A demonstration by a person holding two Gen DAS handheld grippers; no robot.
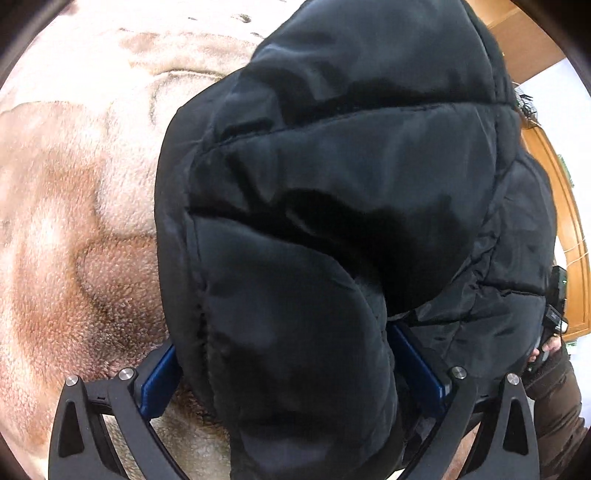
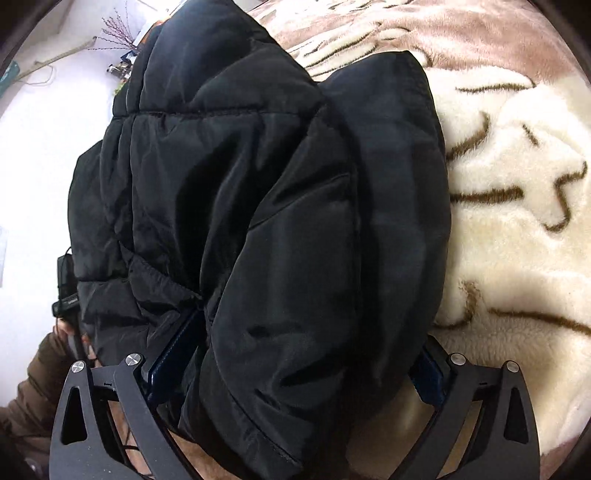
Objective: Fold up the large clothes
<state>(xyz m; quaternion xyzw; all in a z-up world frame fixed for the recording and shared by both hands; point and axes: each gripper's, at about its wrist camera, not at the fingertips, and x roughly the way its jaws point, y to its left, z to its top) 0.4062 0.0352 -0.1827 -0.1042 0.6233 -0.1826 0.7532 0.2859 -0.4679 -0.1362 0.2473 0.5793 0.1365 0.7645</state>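
Left wrist view: a plush blanket, cream with brown-pink patches, fills the left half of the scene. To its right lies a black padded jacket, bulky and quilted, folded into a thick bundle that reaches from the near edge to the far edge. The left gripper stands at its widest, its blue-padded fingers set on either side of a thick padded fold at the near end of the jacket; whether the pads press the fabric or merely flank it cannot be told. At the far right appear a wooden frame, a hand on a black device, and a brown sleeve. Right wrist view: at the near left are the brown sleeve and a pale floor, with a sprig of purple twigs far left. The jacket occupies the centre, its rounded folded edge toward the right. The right gripper is likewise spread wide across the near padded roll, one finger tucked into a crease, the other just beside the roll's right edge; contact cannot be judged. The blanket, cream with brown lines, extends to the right.
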